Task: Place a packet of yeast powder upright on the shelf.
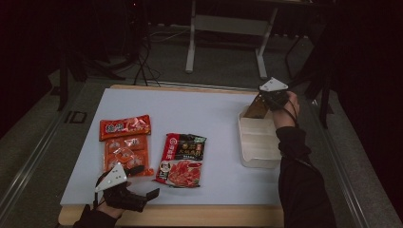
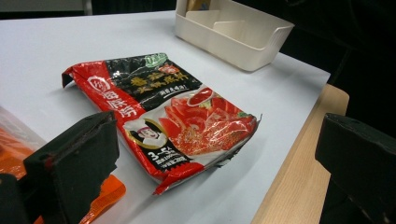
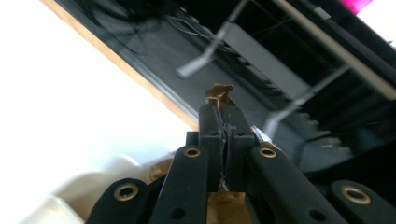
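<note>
My left gripper (image 1: 145,181) rests near the table's front left edge, open, with nothing between its jaws. In the left gripper view it (image 2: 219,135) faces a red and black food packet (image 2: 173,116) lying flat on the white mat; the same packet (image 1: 183,159) lies mid-table. My right gripper (image 1: 263,100) hovers over the far end of a white bin (image 1: 259,156), shut on a brown-gold packet (image 1: 255,110) that hangs into the bin. In the right gripper view the jaws (image 3: 224,135) pinch that packet's crumpled edge (image 3: 219,94), which pokes past the tips.
Two orange-red packets (image 1: 124,127) (image 1: 124,154) lie at the left of the mat, the nearer one just ahead of my left gripper. The white bin (image 2: 233,32) has inner dividers. The wooden table edge (image 2: 299,177) runs close to my left gripper. Dark floor and table legs (image 1: 225,28) lie beyond.
</note>
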Demonstrator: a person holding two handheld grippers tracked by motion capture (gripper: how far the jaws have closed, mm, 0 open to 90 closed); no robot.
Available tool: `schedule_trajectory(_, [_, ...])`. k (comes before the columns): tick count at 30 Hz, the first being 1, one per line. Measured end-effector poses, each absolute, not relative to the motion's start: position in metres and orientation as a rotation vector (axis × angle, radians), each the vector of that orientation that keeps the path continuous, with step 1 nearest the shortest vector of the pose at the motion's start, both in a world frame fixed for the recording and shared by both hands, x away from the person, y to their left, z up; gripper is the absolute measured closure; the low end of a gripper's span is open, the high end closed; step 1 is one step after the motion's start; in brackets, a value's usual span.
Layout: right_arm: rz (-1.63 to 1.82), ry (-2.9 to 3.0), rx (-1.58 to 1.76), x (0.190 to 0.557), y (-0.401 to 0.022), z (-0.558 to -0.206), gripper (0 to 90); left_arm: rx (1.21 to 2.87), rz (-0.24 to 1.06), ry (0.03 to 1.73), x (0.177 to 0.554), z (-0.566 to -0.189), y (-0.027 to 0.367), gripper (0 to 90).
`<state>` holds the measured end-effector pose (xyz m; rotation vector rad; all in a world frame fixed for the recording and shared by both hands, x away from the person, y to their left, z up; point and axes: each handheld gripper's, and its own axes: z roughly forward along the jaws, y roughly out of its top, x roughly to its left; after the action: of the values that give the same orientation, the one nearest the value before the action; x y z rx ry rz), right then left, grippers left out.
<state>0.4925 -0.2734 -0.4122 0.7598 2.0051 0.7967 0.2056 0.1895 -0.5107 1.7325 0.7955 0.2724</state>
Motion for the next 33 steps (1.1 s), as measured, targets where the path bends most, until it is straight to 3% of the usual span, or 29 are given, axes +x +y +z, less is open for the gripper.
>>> schedule_trajectory(9, [1.107, 2.057, 0.961, 0.494, -0.272, -0.417, 87.7, 1.733, 0.272, 0.789, 0.206, -0.510, 0.189, 0.0])
schedule_trajectory(14, [1.098, 2.071, 0.968, 0.494, -0.265, -0.417, 85.1, 1.735, 0.272, 0.788, 0.206, -0.510, 0.188, 0.0])
schedule_trajectory(15, [1.105, 2.091, 1.006, 0.496, -0.264, -0.414, 76.9, 1.735, 0.273, 0.788, 0.206, -0.510, 0.188, 0.0])
schedule_trajectory(25, [1.099, 2.066, 1.001, 0.482, -0.267, -0.390, 50.6, 1.732, 0.275, 0.792, 0.206, -0.510, 0.188, 0.0])
schedule_trajectory(33, [1.153, 1.995, 1.009, 0.455, -0.268, -0.374, 20.4, 1.700, 0.330, 0.771, 0.206, -0.508, 0.191, 0.0])
